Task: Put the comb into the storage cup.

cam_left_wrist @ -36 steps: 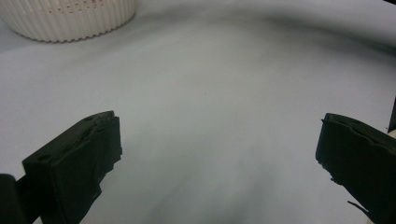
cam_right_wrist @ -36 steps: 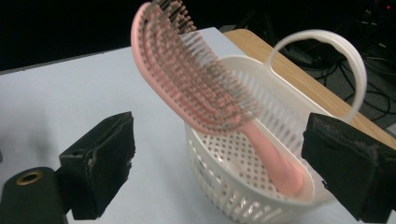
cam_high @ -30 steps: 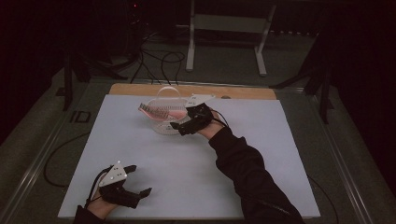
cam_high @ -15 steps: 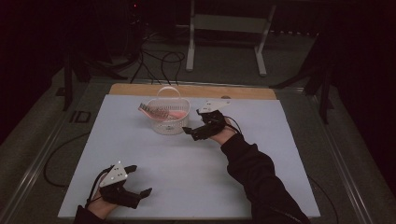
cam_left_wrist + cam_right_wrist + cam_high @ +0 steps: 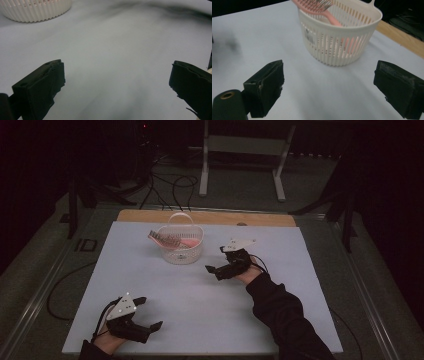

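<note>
A white slatted basket stands on the pale surface toward its far side, near the wooden strip along the far edge, with a thin hoop handle arching over it. A pink comb lies across the basket, its toothed end jutting out over the rim on the left in the high view; in the right gripper view the comb's handle slants down inside the basket and shows through the slats. The right gripper sits just to the right of the basket and a little nearer the person, apart from it, its jaws spread wide with nothing between them; in its own view the right gripper faces the basket wall over bare surface. The left gripper rests low at the near-left of the surface, well apart from the basket, jaws likewise spread wide and empty. In its own view the left gripper looks across bare surface, with the basket's ribbed base at the upper left corner.
</note>
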The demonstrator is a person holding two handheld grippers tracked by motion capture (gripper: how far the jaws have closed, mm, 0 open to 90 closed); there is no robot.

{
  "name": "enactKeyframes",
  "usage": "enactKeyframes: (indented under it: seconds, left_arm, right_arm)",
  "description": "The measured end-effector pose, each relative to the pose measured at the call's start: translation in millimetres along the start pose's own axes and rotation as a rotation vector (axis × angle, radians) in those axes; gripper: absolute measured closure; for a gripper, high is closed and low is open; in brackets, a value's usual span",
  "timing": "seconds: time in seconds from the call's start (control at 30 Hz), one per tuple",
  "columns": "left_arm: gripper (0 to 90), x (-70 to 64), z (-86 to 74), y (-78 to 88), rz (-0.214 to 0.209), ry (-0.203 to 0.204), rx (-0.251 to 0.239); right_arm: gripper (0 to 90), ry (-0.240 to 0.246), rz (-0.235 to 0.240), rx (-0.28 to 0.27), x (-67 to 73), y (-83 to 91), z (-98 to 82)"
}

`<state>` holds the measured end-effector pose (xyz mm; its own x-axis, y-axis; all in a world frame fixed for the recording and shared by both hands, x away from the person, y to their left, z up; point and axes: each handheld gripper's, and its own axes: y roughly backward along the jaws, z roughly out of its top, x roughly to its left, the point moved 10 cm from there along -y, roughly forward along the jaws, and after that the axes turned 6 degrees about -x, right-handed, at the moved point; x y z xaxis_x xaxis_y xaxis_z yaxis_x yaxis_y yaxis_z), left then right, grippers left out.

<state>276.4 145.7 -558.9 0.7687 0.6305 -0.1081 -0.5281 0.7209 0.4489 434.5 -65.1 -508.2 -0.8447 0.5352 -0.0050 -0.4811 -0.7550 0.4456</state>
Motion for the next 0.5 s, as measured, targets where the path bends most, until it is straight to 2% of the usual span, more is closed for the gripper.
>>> enactKeyframes:
  seconds: [0.13,0.2,0.5]
  left_arm:
    - [0.1,-0.3,-0.1,-0.2,0.0,0.0,0.001]
    - [0.1,-0.4,0.0,0.0,0.0,-0.001,0.001]
    - [0.1,-0.2,0.2,0.2,0.001,0.0,-0.001]
  right_arm:
    - [9.2,-0.012,-0.002,0.0,1.8,5.4,-8.2]
    - [9.2,0.0,-0.002,0.004,3.3,8.7,-13.4]
    - [9.1,-0.025,-0.003,0.004,6.7,21.9,-32.6]
